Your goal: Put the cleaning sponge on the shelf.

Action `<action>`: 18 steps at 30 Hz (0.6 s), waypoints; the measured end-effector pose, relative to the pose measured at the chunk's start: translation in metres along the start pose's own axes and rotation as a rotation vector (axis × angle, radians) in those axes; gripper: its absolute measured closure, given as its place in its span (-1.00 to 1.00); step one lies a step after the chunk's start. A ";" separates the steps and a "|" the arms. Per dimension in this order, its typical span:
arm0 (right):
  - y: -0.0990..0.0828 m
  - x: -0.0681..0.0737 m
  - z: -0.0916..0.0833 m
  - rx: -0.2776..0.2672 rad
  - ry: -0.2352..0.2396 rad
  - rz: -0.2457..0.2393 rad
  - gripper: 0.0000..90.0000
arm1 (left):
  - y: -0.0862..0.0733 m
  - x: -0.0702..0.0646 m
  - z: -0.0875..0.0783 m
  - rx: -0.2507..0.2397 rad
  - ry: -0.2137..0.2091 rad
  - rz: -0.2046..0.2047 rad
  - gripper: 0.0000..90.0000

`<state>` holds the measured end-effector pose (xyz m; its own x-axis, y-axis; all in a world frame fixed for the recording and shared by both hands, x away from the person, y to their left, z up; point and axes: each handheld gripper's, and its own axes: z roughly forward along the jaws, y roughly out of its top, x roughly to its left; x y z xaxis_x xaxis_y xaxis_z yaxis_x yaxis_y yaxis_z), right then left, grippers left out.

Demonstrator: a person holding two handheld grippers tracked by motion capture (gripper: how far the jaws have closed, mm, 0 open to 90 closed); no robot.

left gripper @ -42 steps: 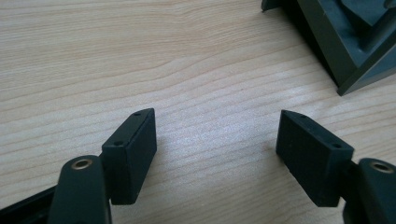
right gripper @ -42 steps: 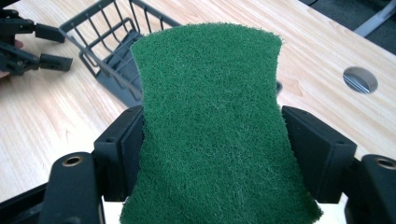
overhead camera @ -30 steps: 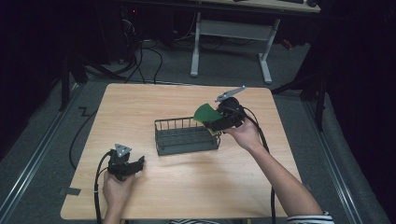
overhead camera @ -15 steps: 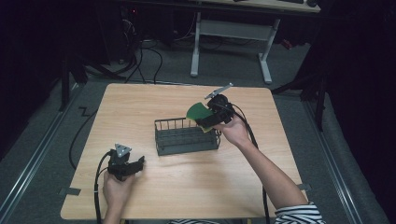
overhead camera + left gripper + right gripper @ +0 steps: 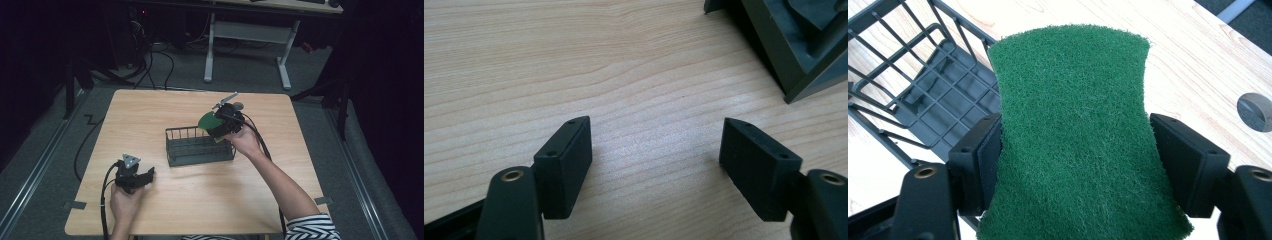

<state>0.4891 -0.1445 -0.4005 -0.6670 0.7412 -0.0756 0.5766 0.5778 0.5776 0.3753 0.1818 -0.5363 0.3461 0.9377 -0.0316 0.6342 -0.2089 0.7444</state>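
Judged from how things lay, the work was partway done: the green scouring pad (image 5: 1073,135) had been picked up and brought to the wire basket (image 5: 197,148), but it had not been put in; the lowering and the release were left.

Nearest the person, at about seven o'clock on the table (image 5: 150,107), the left tool (image 5: 136,179) was held low over the wood. In the left gripper view its jaws were seen spread wide, with nothing between them but bare grain; a dark corner of the basket (image 5: 794,55) was seen at one o'clock, well apart from the jaws.

Farther off, near the middle of the table, the basket was seen standing empty, as far as could be told from the high view. At its two o'clock corner the right tool (image 5: 216,126) was held above the rim, with the pad (image 5: 208,120) carried clear of the wires. In the right gripper view the right tool (image 5: 1073,165) was seen closed on the pad across its width, the pad being pinched in at the waist between the two jaws. The basket's grid floor (image 5: 943,90) was seen below at ten o'clock, and a small grey disc (image 5: 1255,111) was seen on the table at three o'clock.
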 end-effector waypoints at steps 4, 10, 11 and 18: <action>-0.001 0.001 0.004 0.020 -0.019 0.006 -0.42 | 0.000 0.000 0.000 -0.001 0.000 -0.005 -0.34; -0.003 0.001 0.009 0.033 -0.026 0.004 -0.42 | 0.000 0.000 0.000 -0.001 0.000 -0.006 -0.34; -0.004 0.000 0.011 0.040 -0.024 0.002 -0.42 | 0.000 0.000 0.000 -0.002 0.000 -0.007 -0.34; -0.008 0.000 0.016 0.056 -0.030 0.001 -0.42 | 0.000 0.000 0.000 -0.001 0.000 -0.006 -0.34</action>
<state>0.4916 -0.1436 -0.4181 -0.6523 0.7514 -0.0995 0.6038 0.5945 0.5310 0.3754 0.1821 -0.5362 0.3425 0.9388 -0.0365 0.6355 -0.2029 0.7450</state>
